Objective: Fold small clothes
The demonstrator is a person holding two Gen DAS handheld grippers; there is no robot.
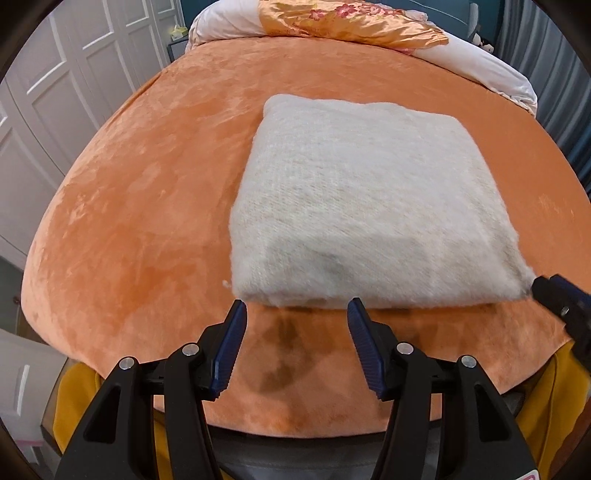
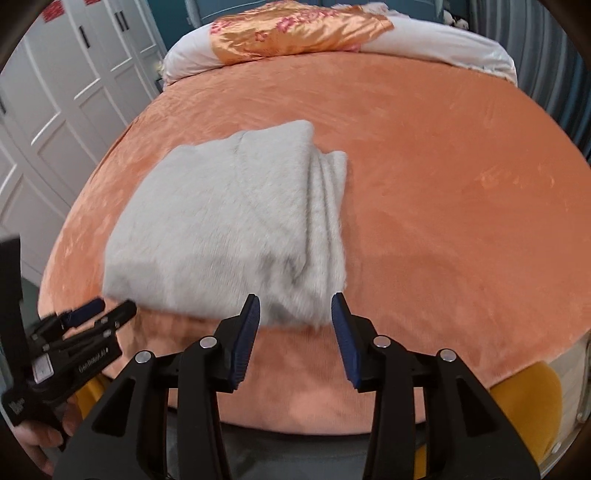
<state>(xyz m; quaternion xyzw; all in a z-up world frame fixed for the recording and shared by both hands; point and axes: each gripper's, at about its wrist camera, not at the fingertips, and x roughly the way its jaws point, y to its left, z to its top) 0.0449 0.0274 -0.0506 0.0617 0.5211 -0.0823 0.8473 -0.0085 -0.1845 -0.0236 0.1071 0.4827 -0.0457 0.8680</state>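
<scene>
Lying folded: 1 white knit (image 1: 362,206), 2 grippers nearby.

You see a folded garment (image 1: 362,206) of fuzzy, matt white knit, its nap loose at the edges. It lies on a bed cover (image 1: 147,206) of orange plush with a crushed, faintly sheened pile. Your left gripper (image 1: 297,314) and right gripper (image 2: 295,308) show matt black plastic, ribbed blue pads (image 1: 231,350) and bright metal pivot pins. At the bed's far edge, a glossy orange satin quilt (image 1: 343,18).

You get soft, even indoor light; gripper shadows darken the bedspread (image 1: 129,221), edges bow, and the right view blurs.
</scene>
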